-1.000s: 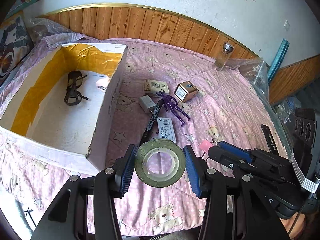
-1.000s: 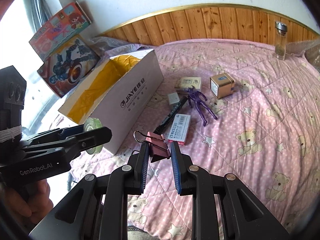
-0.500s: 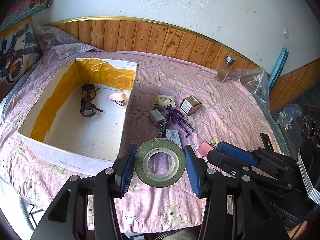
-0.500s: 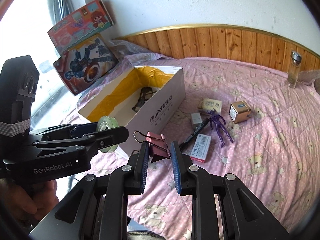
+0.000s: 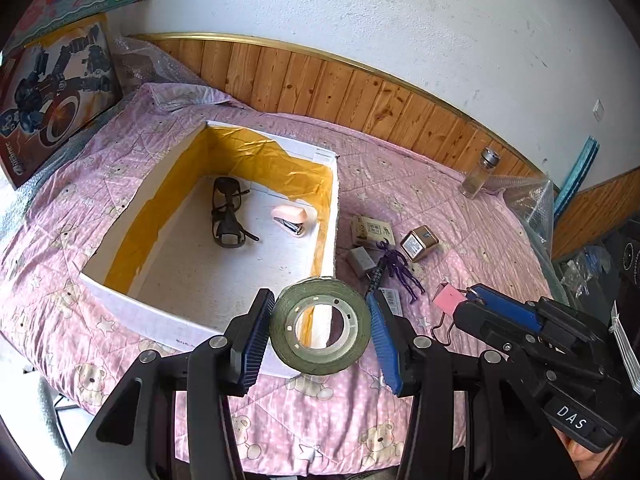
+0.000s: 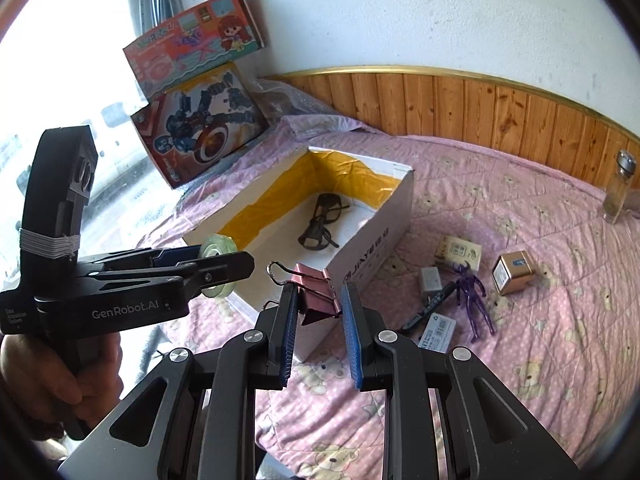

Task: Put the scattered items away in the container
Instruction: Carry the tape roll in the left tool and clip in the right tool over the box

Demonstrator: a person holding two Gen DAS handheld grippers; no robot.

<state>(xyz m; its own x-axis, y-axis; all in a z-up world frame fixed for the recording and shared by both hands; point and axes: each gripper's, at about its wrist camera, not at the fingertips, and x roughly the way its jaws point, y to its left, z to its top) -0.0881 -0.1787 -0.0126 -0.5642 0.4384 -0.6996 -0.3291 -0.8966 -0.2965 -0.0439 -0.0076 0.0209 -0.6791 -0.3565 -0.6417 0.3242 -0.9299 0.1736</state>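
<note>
Tape roll point(image 5: 320, 326) clamped in left gripper point(image 5: 318, 330), above the near right corner of the open white box point(image 5: 132, 312). Right gripper point(image 6: 318, 316) clamped on pink binder clip point(image 6: 316, 294), near box's front wall. Glasses point(image 5: 226, 216) and stapler point(image 5: 290, 218) lie inside.

Black tongs point(image 6: 317, 322), blue ribbed pads point(image 6: 350, 322), silver screws, "GenRobot.AI" lettering.

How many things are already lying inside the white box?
2. A pair of black glasses lies near the middle of the box floor, and a pink stapler lies beside them toward the right wall. The near wall may hide something small.
</note>
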